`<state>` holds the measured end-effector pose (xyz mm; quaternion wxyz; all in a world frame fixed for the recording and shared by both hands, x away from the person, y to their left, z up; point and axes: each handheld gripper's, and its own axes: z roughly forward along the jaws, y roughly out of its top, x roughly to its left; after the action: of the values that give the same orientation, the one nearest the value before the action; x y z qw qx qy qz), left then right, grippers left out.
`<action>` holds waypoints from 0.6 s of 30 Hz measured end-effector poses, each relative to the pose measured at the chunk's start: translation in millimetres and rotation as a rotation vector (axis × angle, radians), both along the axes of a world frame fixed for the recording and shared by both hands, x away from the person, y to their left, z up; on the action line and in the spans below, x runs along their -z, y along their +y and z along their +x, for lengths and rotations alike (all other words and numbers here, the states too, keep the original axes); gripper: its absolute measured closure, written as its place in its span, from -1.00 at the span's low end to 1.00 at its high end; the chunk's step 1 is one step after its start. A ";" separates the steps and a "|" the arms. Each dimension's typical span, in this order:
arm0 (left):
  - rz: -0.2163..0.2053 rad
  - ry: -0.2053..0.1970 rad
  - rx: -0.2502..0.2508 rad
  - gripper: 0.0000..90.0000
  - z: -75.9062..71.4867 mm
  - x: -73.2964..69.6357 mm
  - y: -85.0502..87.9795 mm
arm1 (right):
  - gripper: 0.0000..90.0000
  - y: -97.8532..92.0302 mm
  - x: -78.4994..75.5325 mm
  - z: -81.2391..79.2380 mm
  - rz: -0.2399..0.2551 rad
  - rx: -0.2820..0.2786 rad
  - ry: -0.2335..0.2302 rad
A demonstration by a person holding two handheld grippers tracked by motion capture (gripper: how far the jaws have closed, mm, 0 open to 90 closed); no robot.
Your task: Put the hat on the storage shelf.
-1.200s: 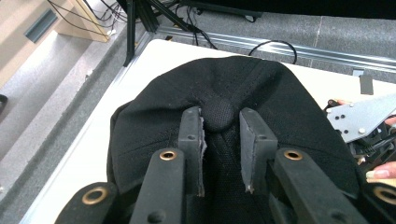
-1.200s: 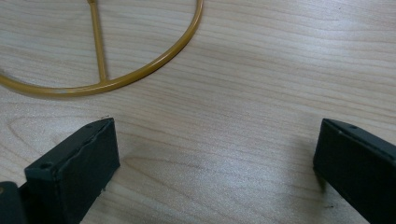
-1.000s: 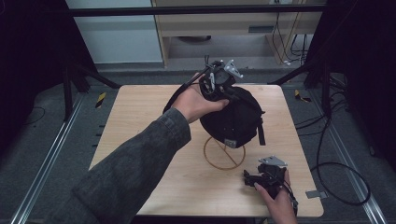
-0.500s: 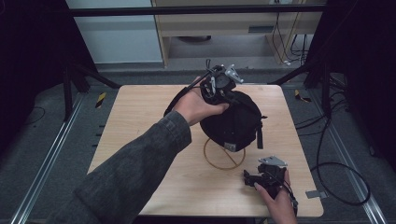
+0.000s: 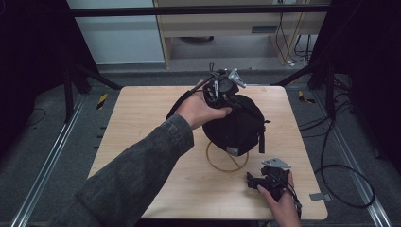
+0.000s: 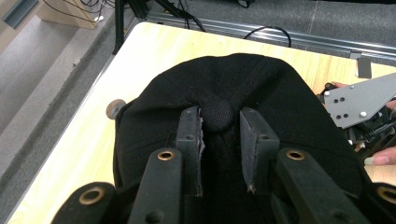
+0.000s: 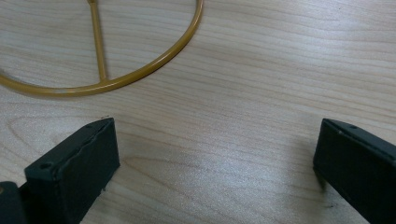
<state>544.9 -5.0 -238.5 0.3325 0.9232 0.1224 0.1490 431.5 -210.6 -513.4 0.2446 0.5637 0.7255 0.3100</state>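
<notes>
- I see the left gripper (image 5: 221, 86) over the far middle of the table (image 5: 142, 123), held in the left hand (image 5: 201, 109).
- In the left gripper view, its jaws sit on top of the black cap (image 6: 243, 93), one on each side of the crown button (image 6: 218, 115). The jaws are narrowed on that button; both inner faces touch or nearly touch it (I read this as a pinch on the button).
- In the high view, the cap (image 5: 236, 125) is raised above the table, right of centre. Its strap (image 5: 261, 139) hangs down on the right side.
- A thin gold wire stand (image 5: 227, 158) rests on the table under the cap. Its round base ring lies flat; I cannot tell whether the cap touches the stand.
- The right gripper (image 5: 255, 181) is at the near right of the table, held in the right hand (image 5: 281, 205), well apart from the cap.
- In the right gripper view, its jaws are spread wide over bare wood, with nothing between them. The stand ring (image 7: 140, 74) lies just beyond the left jaw.
</notes>
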 end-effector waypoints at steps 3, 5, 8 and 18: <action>0.005 -0.002 0.000 0.56 -0.3 1.1 0.0 | -0.99 0.0 0.0 0.0 0.000 0.000 0.000; 0.007 -0.001 0.000 0.53 -0.7 3.1 0.2 | -0.99 0.0 0.0 0.0 0.000 0.000 -0.001; 0.008 -0.005 -0.003 0.48 -1.4 5.6 1.6 | -0.99 0.0 0.1 0.0 0.000 0.000 -0.001; -0.015 -0.033 -0.049 -0.19 -5.4 11.6 9.2 | -0.99 0.0 0.0 0.0 0.000 0.000 0.000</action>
<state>539.5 4.2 -250.0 0.3374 0.9149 0.1407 0.1713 431.5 -210.6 -513.3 0.2445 0.5638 0.7255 0.3099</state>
